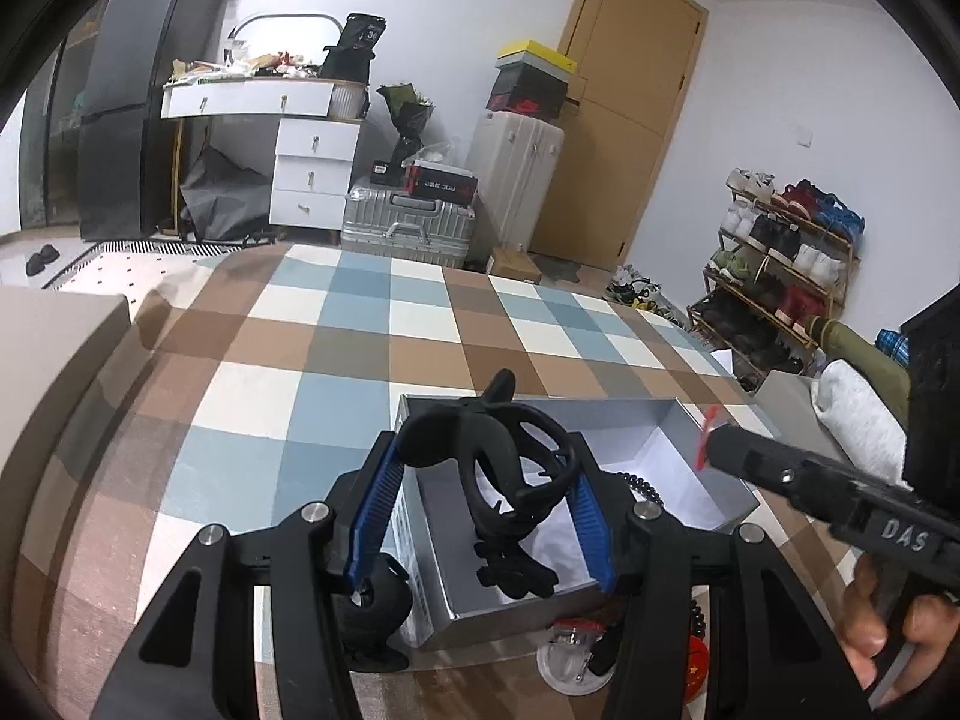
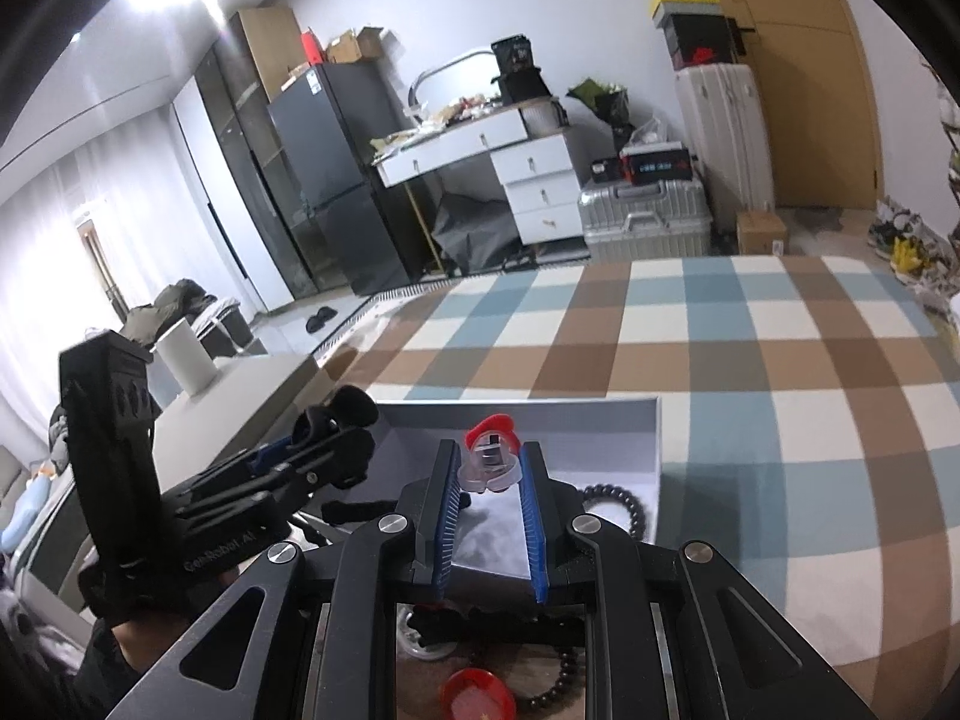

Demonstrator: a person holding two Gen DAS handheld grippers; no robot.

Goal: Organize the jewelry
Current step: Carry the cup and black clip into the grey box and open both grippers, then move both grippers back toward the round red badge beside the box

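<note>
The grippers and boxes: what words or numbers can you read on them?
"DAS" on the right gripper, seen from the left wrist camera.
"GenRobot AI" on the left gripper, seen from the right wrist camera; the last letters are soft.
Black bag on the desk: a number, too blurred to be sure.
Red-and-black box on the silver suitcase: print too small to read.

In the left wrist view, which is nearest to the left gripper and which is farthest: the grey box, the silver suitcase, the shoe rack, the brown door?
1. Grey box: right at the left gripper, under its fingers.
2. Silver suitcase: past the checked table, ahead on the floor.
3. Shoe rack: on the right; too close to the suitcase to rank surely.
4. Brown door: in the far wall, behind.
</note>
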